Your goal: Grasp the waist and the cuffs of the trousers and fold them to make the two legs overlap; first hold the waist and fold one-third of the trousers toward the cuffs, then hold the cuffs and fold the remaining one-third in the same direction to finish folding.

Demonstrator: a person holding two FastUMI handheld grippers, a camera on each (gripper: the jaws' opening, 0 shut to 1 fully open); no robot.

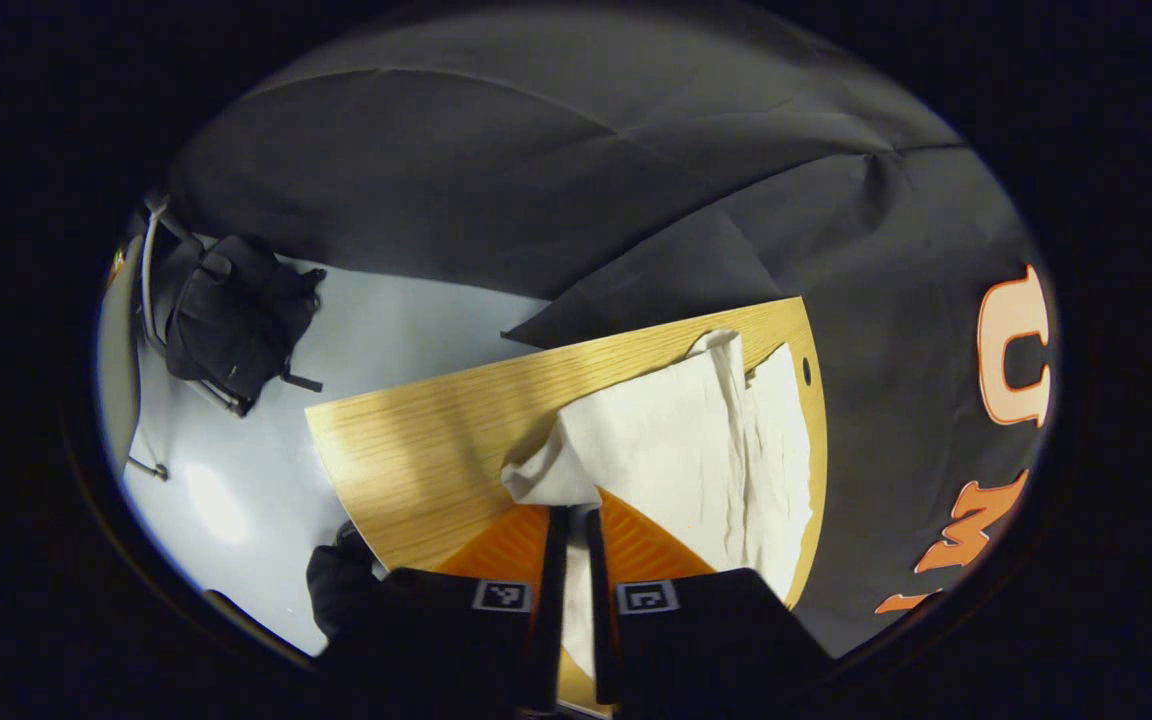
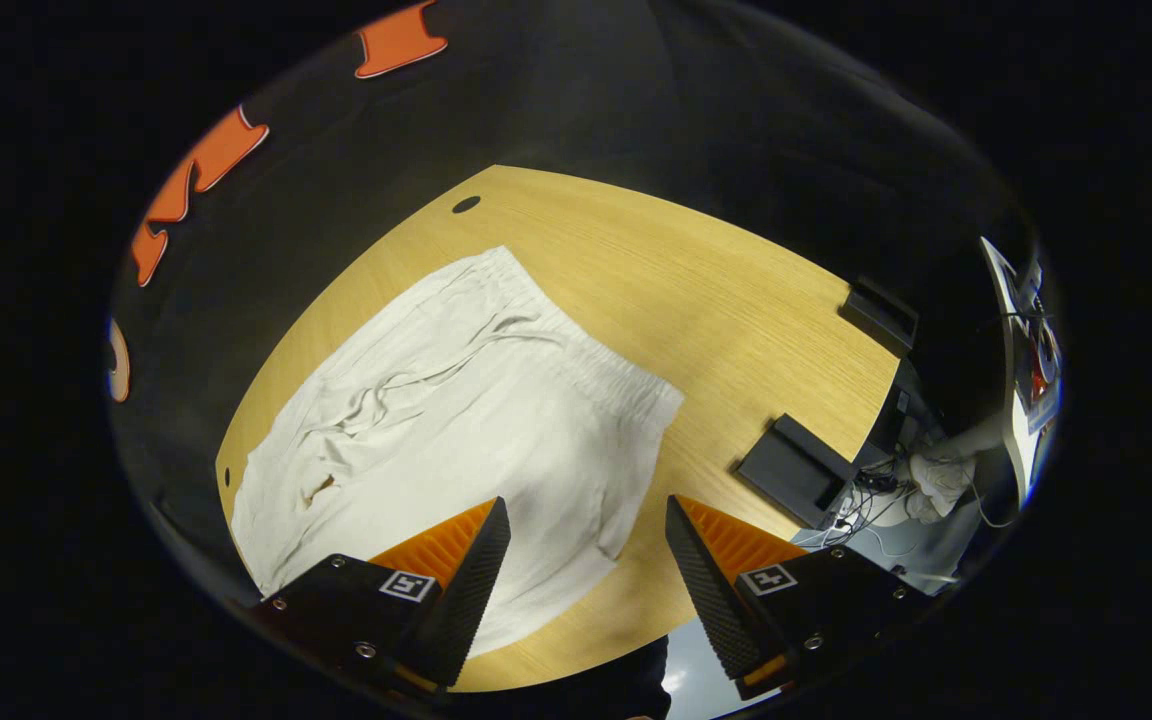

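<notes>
White trousers (image 2: 456, 420) lie spread on the wooden table (image 2: 716, 300), with the elastic waistband (image 2: 596, 370) facing the table's middle. My right gripper (image 2: 586, 505) hovers open over the near part of the cloth, close to a waist corner, with nothing between its fingers. In the left gripper view, my left gripper (image 1: 573, 512) is shut on a bunched end of the trousers (image 1: 676, 440) and holds it slightly above the table (image 1: 416, 440). I cannot tell which end of the trousers this is.
Two black stands (image 2: 796, 470) (image 2: 876, 315) sit near the table's right edge, with cables and a monitor beyond. The table has a small hole (image 2: 466, 204) at its far corner. A black bag (image 1: 231, 310) rests on a chair on the pale floor (image 1: 386, 320).
</notes>
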